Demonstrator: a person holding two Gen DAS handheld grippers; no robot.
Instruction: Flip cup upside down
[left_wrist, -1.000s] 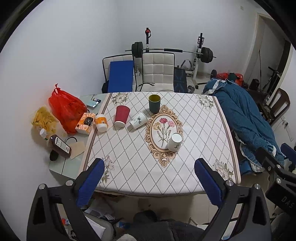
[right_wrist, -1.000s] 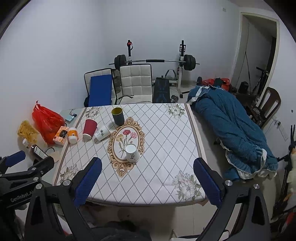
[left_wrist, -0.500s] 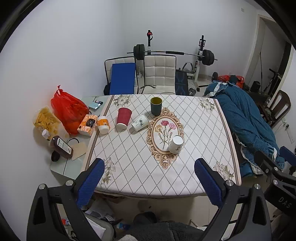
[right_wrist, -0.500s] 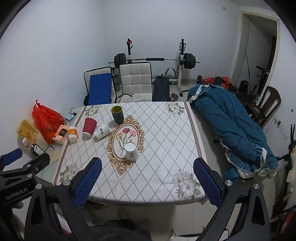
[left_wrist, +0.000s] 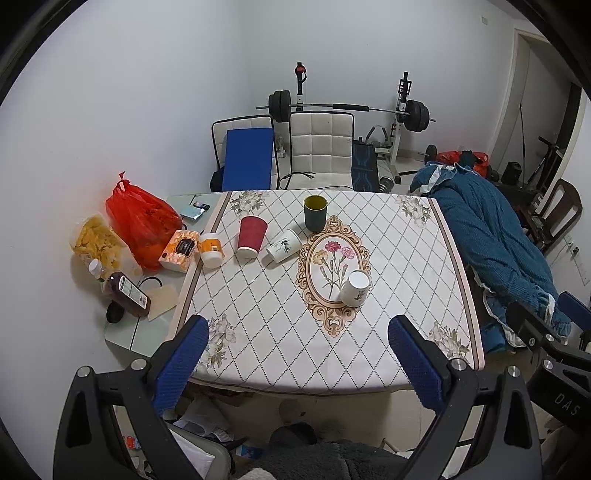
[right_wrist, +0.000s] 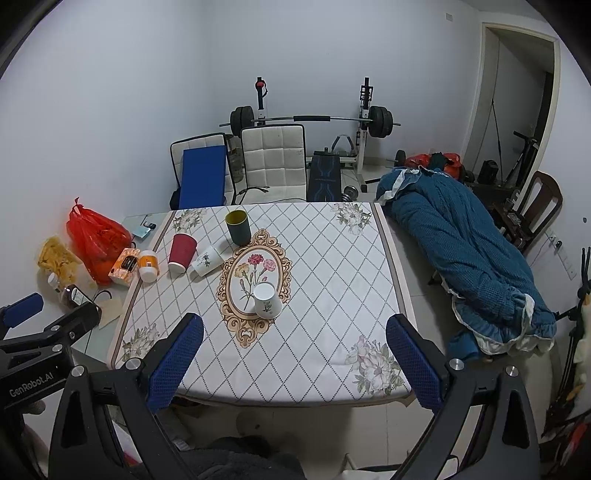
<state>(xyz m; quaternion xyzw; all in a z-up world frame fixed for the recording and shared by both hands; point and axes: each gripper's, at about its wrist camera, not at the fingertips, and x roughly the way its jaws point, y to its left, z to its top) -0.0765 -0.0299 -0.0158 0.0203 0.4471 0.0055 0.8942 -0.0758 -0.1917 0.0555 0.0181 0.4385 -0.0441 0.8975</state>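
Table (left_wrist: 424, 258) under a diamond-patterned cloth with a floral oval medallion (left_wrist: 334, 271) at its middle, carrying four cups. White paper cup with plant print (left_wrist: 354, 288) (right_wrist: 266, 300) is standing base-up, mouth down, on the near right rim of the medallion. Second white printed cup (left_wrist: 283, 245) (right_wrist: 207, 260) is lying on its side toward the left edge, just beside the medallion. Red paper cup (left_wrist: 252, 236) (right_wrist: 181, 253) is standing inverted just left of it. Dark green cup (left_wrist: 315, 213) (right_wrist: 238, 227) is standing upright, mouth up, near the far edge. Orange-labelled jar (left_wrist: 210, 249) is sitting at the left edge. Left gripper (left_wrist: 297, 363) is hovering beyond the near edge, blue pads spread wide, holding nothing. Right gripper (right_wrist: 293, 363) is hanging likewise, jaws parted and empty, well apart from every cup.
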